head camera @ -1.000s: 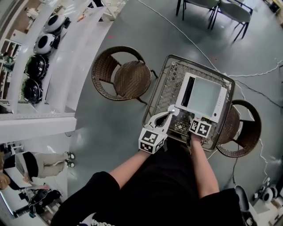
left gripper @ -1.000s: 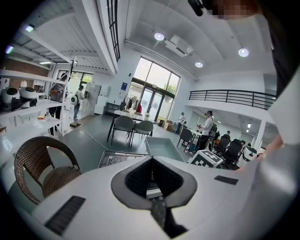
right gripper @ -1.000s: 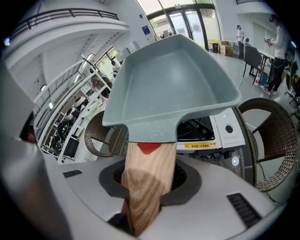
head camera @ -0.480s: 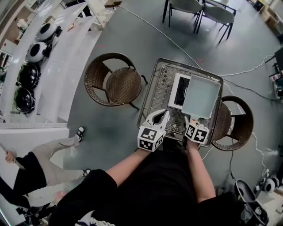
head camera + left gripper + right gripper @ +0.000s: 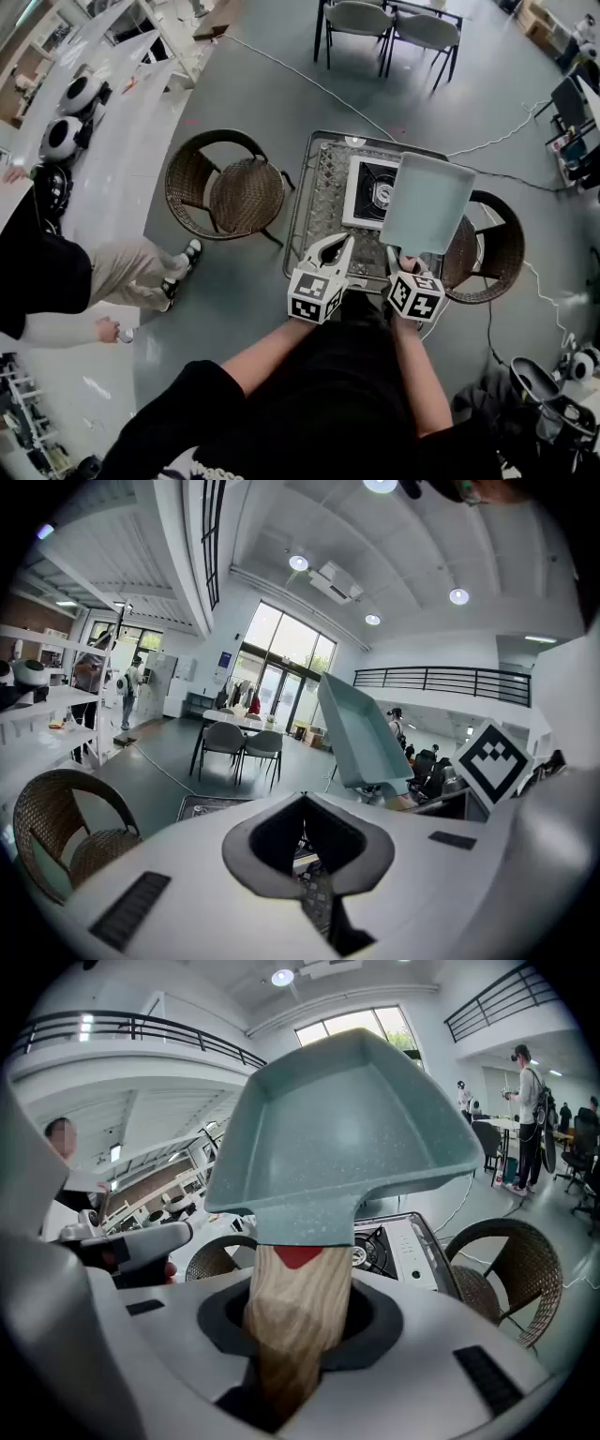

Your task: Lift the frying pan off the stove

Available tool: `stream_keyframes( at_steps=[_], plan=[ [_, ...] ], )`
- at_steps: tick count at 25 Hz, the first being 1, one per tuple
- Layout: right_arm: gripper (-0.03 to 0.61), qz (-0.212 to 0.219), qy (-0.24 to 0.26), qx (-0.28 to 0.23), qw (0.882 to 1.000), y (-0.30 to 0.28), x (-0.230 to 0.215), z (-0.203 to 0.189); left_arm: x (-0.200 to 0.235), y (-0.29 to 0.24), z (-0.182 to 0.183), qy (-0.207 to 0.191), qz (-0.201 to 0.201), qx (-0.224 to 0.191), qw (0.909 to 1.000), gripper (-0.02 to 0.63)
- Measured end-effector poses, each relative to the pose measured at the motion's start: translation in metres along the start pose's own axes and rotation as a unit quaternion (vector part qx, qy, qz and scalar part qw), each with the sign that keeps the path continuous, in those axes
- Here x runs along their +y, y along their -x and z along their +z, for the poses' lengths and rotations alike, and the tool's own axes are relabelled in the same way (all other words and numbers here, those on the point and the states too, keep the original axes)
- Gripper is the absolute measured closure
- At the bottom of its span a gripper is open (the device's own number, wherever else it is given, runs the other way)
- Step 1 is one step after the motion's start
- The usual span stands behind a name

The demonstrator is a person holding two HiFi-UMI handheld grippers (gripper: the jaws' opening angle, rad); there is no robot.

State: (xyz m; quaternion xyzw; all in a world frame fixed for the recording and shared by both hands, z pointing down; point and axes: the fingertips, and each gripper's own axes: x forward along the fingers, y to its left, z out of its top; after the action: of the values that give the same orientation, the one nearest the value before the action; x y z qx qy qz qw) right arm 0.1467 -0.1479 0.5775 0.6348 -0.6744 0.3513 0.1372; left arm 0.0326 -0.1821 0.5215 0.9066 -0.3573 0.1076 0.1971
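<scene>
A pale green square frying pan hangs in the air above the right part of the white portable gas stove, clear of the burner. My right gripper is shut on its wooden handle; in the right gripper view the pan rises tilted in front of the stove. My left gripper hovers over the near edge of the wire-mesh table, open and holding nothing. In the left gripper view the pan shows up to the right.
Two wicker chairs flank the table, one left and one right. Grey chairs stand beyond it. Cables cross the floor. A person stands at far left beside white shelves.
The pan has come up off the stove with my right gripper, rising and shifting right, so the burner now shows. My left gripper drew back slightly. The person at left walked closer.
</scene>
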Motion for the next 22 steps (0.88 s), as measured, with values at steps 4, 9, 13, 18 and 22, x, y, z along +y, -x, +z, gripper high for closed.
stream_keyframes(
  at_steps=[4,9,13,18,22],
  plan=[
    [0.451,-0.009,0.012,-0.036,0.999,0.026,0.001,0.008,-0.012,0.007,0.003,-0.014,-0.01,-0.004,0.9998,0.603],
    [0.451,-0.025,0.014,-0.074,0.997,0.053,-0.004,0.019,-0.02,0.017,0.011,-0.047,-0.012,-0.013,0.9987,0.603],
    [0.451,-0.038,0.013,-0.095,0.995,0.07,-0.011,0.021,-0.014,0.028,0.015,-0.05,-0.004,-0.023,0.9985,0.603],
    [0.451,-0.055,0.01,-0.111,0.992,0.086,-0.023,0.018,-0.006,0.039,0.02,-0.056,0.012,-0.035,0.9977,0.603],
    [0.451,-0.061,0.006,-0.118,0.991,0.093,-0.027,0.016,-0.003,0.046,0.024,-0.059,0.023,-0.042,0.9971,0.603]
  ],
)
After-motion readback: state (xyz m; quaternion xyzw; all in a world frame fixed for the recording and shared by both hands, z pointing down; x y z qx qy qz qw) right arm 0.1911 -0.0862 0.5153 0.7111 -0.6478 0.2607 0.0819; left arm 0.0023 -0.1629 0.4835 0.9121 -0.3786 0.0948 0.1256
